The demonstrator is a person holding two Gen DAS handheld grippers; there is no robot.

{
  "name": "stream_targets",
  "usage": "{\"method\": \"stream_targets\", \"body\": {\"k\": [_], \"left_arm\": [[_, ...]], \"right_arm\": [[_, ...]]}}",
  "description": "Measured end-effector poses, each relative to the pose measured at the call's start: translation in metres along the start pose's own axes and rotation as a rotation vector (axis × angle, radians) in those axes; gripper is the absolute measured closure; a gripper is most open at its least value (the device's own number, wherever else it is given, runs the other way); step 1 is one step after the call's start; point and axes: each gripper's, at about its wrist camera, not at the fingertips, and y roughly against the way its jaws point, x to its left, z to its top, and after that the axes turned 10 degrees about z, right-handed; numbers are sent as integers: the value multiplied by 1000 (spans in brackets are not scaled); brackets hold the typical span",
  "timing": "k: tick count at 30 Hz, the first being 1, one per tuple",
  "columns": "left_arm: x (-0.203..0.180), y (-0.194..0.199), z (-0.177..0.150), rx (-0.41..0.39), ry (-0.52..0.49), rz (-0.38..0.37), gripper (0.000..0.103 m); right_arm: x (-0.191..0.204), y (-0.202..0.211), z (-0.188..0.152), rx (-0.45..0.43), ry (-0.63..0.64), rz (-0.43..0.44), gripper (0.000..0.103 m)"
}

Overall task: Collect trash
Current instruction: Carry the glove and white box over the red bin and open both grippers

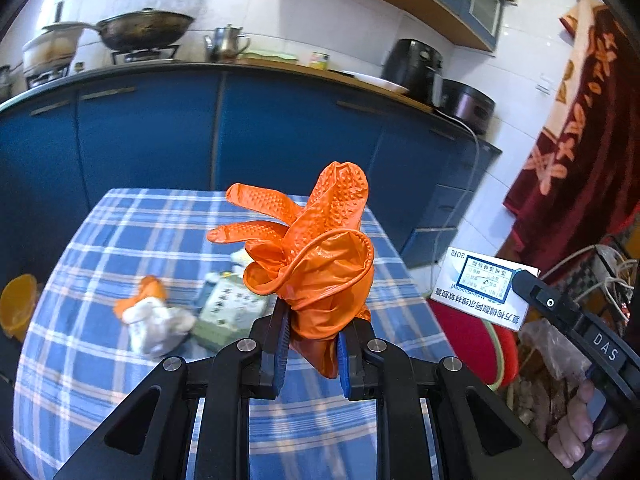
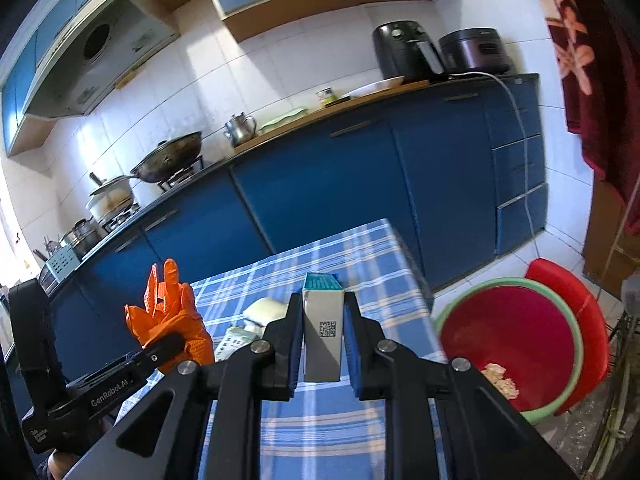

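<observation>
My left gripper (image 1: 312, 344) is shut on a crumpled orange rubber glove (image 1: 320, 256), held up above the blue plaid table (image 1: 120, 232). My right gripper (image 2: 322, 308) is shut on a small white carton with a teal top (image 2: 322, 332). The left wrist view shows that carton (image 1: 484, 288) off the table's right edge. The glove (image 2: 172, 316) appears at the left of the right wrist view. On the cloth lie a white tissue wad with an orange scrap (image 1: 154, 320) and a pale green packet (image 1: 232, 312). A red basin with a green rim (image 2: 512, 344) sits low to the right of the table, some scraps inside.
Blue kitchen cabinets (image 1: 280, 132) run behind the table, with a wok, kettle, air fryer and cooker on the counter. A red stool (image 2: 580, 300) stands behind the basin. An orange bowl (image 1: 18, 304) is left of the table. A dark red cloth (image 1: 580, 140) hangs at the right.
</observation>
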Motion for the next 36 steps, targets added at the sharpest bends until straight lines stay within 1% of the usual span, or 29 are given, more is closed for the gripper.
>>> {"method": "stream_targets", "body": {"k": [14, 28, 36], "left_arm": [[-58, -19, 2, 36, -80, -87, 83], [-114, -50, -1, 96, -162, -160, 83], [-144, -70, -12, 143, -218, -193, 83]], "right_arm": [[-50, 33, 3, -48, -56, -111, 82], [-96, 40, -1, -60, -120, -187, 82], [-122, 41, -5, -52, -159, -228, 82]]}}
